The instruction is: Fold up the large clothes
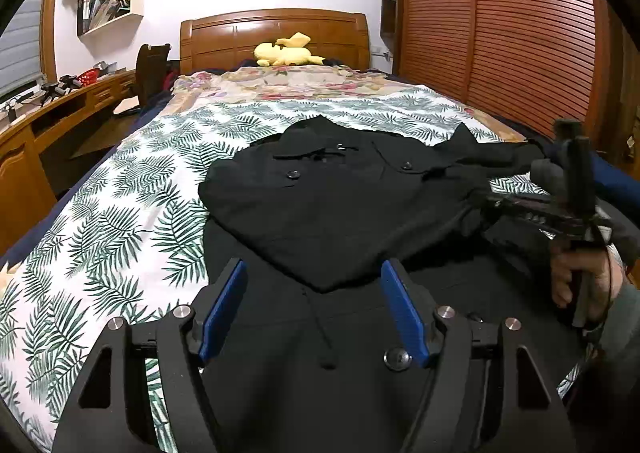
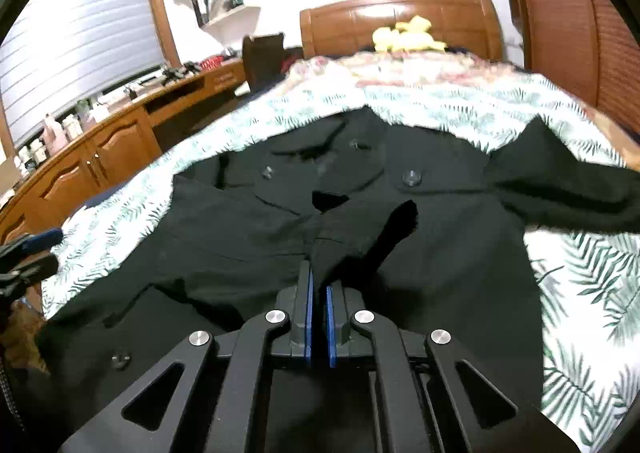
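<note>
The black coat [image 1: 340,205] lies spread on the bed [image 1: 120,189], its near hem cut off. Right gripper [image 2: 319,293] pinches a coat fold; left gripper [image 1: 314,309] hovers spread apart.

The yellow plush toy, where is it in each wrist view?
Left wrist: yellow plush toy lies top centre, against the wooden headboard.
Right wrist: it sits top, right of centre, blurred.
Shared landmark: the headboard right behind it.
</note>
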Tool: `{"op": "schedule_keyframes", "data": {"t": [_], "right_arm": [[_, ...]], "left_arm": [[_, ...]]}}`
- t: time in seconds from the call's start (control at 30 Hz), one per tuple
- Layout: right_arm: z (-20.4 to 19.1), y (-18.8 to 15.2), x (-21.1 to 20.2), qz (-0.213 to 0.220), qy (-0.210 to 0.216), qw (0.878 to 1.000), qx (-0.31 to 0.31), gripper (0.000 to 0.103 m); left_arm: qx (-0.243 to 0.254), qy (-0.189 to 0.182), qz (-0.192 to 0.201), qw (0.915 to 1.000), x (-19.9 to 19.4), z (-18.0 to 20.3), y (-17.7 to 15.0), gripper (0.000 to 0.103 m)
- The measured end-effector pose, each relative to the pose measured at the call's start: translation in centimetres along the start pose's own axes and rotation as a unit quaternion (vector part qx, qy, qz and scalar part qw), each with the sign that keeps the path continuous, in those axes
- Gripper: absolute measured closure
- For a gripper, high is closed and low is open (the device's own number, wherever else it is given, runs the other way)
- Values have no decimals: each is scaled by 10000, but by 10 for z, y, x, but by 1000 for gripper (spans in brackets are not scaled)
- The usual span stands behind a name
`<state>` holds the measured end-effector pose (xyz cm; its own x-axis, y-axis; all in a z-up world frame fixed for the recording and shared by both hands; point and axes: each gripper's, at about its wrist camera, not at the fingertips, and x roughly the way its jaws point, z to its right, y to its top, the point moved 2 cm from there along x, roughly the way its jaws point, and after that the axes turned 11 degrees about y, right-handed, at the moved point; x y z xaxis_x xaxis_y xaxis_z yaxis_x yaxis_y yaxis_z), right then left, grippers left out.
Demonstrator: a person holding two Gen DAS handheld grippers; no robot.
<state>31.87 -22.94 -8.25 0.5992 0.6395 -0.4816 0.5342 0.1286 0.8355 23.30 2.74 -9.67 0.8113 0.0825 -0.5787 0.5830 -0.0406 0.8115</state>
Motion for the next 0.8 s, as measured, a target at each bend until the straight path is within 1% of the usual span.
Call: {"op": "schedule_keyframes", "data": {"t": [0.17,0.27,0.33,0.4,0.5,0.6,0.8], "right_arm": [[-1,-6,-49,394,-8,9991,-151,98],[2,-10,-80,668,-270,9970,-277,98],[7,-14,-100,794,-602,9946,-291,98],[16,-22,-109,718,-831,9936,-264,98],[28,-40,-103,314,-812,9962,-84,98],[29,-57,-93,-3,-847,9963,-117,98],[24,-76,-94,-161,-671,9975,-166,98]], "left_arm": [[37,-69,44,10000,-1,8,4,32],[60,-102,57,9999,-1,14,5,32],[86,-124,64,9999,0,17,6,32],[109,-136,67,9998,0,21,7,32],[136,-153,61,9998,2,28,8,32],[143,-164,50,9998,5,36,10,32],[203,-249,95,9994,5,51,14,32]]}}
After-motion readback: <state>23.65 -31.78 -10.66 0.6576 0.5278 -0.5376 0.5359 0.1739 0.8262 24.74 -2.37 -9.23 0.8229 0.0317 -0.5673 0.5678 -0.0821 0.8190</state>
